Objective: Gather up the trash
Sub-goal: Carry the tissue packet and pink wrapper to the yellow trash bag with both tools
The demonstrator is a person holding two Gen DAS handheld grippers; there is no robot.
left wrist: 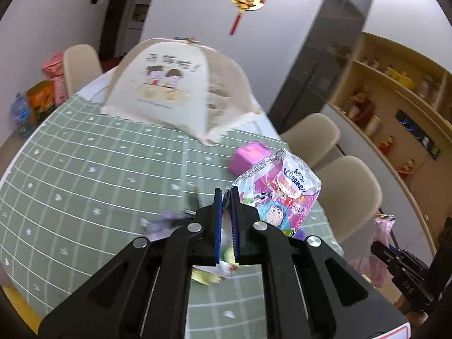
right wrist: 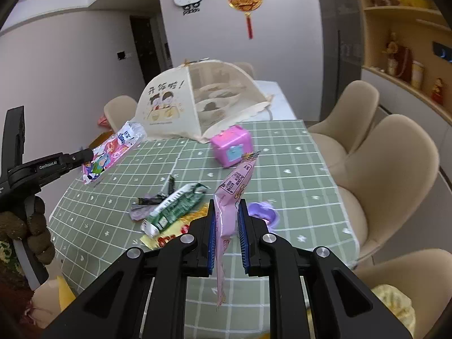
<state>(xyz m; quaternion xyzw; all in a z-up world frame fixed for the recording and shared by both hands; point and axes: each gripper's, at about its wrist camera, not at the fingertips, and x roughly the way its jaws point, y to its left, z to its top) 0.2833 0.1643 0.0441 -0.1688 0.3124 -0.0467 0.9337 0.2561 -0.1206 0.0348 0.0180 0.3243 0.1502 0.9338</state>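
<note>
Two wrappers up off the bench (right wrist: 296,169): left gripper (left wrist: 226,195) pinches the tissue pack (left wrist: 282,189) by its corner, right gripper (right wrist: 227,207) clamps the pink wrapper (right wrist: 228,206) mid-body. Both probably light, crinkly, slippery; edge grips suit.

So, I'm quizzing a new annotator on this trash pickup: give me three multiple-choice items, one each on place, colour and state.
1. Where is the pink toy box?
A. On the table by the mesh food cover
B. On a chair
C. On the shelf

2. What colour is the tablecloth?
A. Red
B. Green with white lines
C. Plain blue

3. What is the right tool doing?
A. Standing open and empty
B. Gripping the toy box
C. Clamping a pink wrapper

Answers: 1 A, it sits just in front of the cover; 2 B, a green grid shows; 3 C, the wrapper sits pinched between its pads.
</note>
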